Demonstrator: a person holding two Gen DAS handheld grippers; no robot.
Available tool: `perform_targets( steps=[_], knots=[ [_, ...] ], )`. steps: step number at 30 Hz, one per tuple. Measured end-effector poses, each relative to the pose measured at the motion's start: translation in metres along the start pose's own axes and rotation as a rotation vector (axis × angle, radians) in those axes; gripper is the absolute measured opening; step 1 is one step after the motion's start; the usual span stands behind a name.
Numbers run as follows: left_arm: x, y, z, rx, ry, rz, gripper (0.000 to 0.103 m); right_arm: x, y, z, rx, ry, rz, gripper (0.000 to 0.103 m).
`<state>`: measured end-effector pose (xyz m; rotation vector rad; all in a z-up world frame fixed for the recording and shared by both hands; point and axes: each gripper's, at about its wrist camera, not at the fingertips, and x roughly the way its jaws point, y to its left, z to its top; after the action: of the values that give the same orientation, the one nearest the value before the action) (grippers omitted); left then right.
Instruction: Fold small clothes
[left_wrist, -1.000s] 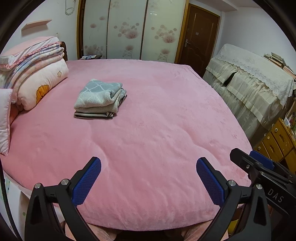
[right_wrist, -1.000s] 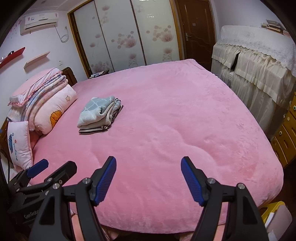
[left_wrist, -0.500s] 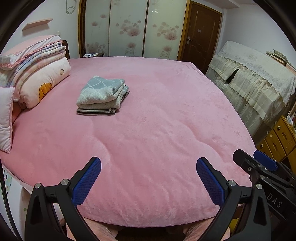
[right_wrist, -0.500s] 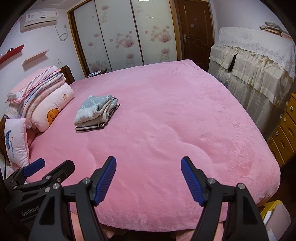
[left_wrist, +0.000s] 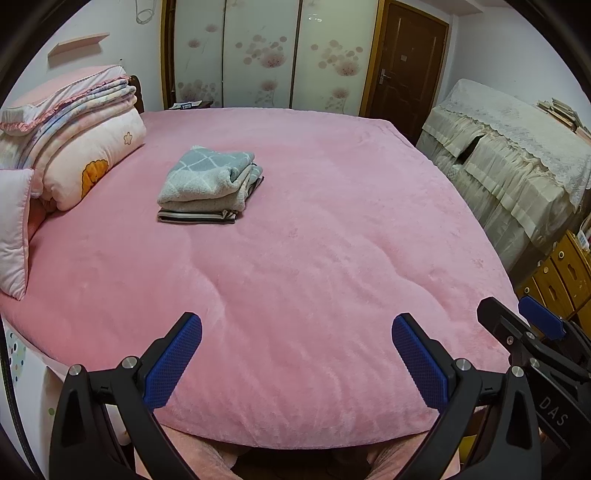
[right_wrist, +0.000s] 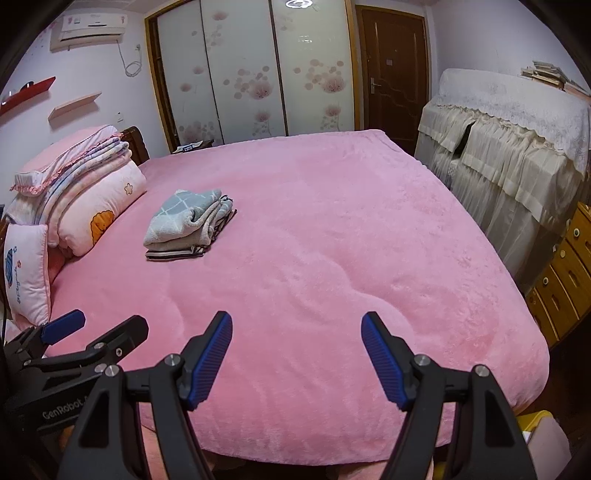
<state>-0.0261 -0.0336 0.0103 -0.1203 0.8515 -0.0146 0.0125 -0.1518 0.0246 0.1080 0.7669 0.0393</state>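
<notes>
**Folded pile sits apart from two idle grippers**

Nothing on the pink plush bed (left_wrist: 314, 258) has shifted; both views tilted slightly. One stack of three folded small clothes (left_wrist: 208, 184), grey checked piece on top, lies near the pillows. Only the right view shows the white air conditioner (right_wrist: 92, 31). Left gripper (left_wrist: 295, 354) and right gripper (right_wrist: 297, 354) both gape, empty.

The pink bed (left_wrist: 332, 258) lies bare across its near and middle stretch, so a gripper could pass freely there. The one thing standing on that open spread is the stack of folded clothes (left_wrist: 210, 184), toward the bed's far left. Left of the stack, well apart from it, the rolled quilts and pillows (left_wrist: 85, 155) block the bed's left edge. Right of the stack the bed stays open up to its right edge, beyond which stands the cloth-draped furniture (left_wrist: 509, 162).
</notes>
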Motion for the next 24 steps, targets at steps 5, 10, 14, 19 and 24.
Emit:
perform_targets(
  steps=[5,10,14,19,24],
  knots=[
    [-0.0004,-0.0003,-0.0006,-0.003,0.0,0.009,0.102,0.0007,0.0002,-0.0009,-0.011,0.004,0.004,0.073],
    [-0.0011,-0.0007,-0.0016,-0.003,-0.003,0.011,0.102,0.0006,0.0008,-0.0019,-0.013,0.004,0.004,0.073],
    [-0.0015,-0.0013,-0.0021,-0.001,-0.004,0.013,0.102,0.001,-0.0002,-0.0018,-0.011,0.006,0.006,0.073],
    [-0.0012,-0.0012,-0.0019,-0.004,0.0,0.01,0.102,0.0002,-0.0001,-0.0014,-0.008,0.006,0.007,0.073],
    [-0.0011,-0.0032,-0.0015,0.016,-0.007,0.025,0.102,0.0001,-0.0004,-0.0014,-0.007,0.008,0.007,0.073]
  ],
)
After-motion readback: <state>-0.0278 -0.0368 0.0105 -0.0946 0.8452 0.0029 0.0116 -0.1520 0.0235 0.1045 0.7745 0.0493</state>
